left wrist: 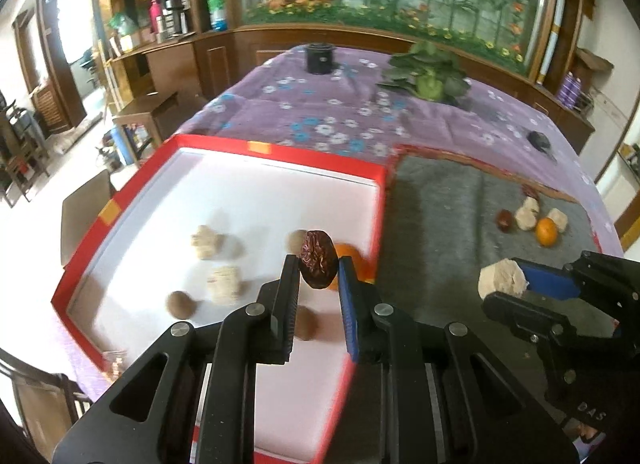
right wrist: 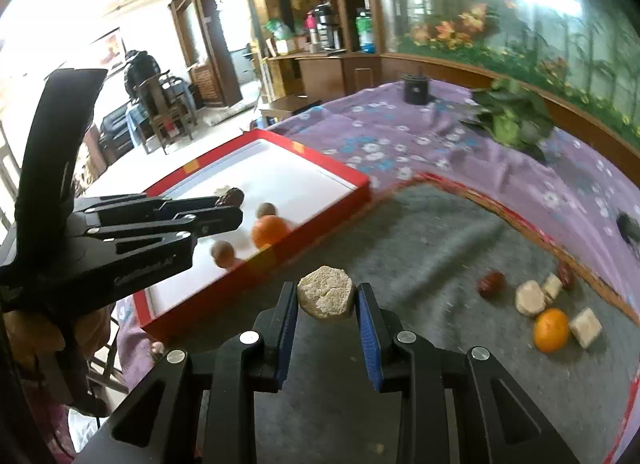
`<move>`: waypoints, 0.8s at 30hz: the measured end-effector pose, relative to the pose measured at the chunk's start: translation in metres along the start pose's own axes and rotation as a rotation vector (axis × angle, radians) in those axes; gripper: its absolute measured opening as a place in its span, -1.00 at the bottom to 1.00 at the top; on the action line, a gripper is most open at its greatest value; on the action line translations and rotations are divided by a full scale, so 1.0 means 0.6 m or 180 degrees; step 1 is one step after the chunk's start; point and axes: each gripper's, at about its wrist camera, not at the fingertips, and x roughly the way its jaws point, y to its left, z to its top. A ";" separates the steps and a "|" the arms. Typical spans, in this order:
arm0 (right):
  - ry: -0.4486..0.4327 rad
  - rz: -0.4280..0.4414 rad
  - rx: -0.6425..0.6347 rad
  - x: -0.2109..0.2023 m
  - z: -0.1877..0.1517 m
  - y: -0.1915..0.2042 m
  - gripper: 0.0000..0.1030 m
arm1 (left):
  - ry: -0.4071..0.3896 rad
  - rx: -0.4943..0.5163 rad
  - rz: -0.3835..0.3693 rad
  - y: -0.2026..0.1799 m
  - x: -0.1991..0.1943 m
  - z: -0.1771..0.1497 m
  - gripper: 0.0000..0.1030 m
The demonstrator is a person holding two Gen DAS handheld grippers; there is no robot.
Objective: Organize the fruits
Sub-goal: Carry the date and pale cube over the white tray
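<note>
My left gripper (left wrist: 319, 268) is shut on a dark red date (left wrist: 319, 259) and holds it above the red box with a white floor (left wrist: 280, 152). In the box lie beige chunks (left wrist: 206, 242), brown round fruits (left wrist: 181, 304) and an orange (left wrist: 352, 260). My right gripper (right wrist: 326, 298) is shut on a beige chunk (right wrist: 326, 298) above the grey mat (right wrist: 420, 248), right of the box (right wrist: 320, 224). On the mat lie an orange (right wrist: 551, 330), dates (right wrist: 491, 284) and beige chunks (right wrist: 530, 298). The right gripper also shows in the left wrist view (left wrist: 505, 284).
A purple flowered cloth (left wrist: 320, 112) covers the table. A green leafy bunch (left wrist: 426, 74) and a black cylinder (left wrist: 319, 58) stand at the far end. A small black object (left wrist: 540, 141) lies at the right. Wooden cabinets and chairs stand beyond the table's left edge.
</note>
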 end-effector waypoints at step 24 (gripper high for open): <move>0.0245 0.0408 -0.0448 0.111 0.067 0.115 -0.45 | 0.0144 -0.0545 0.0400 0.176 0.021 -0.019 -0.64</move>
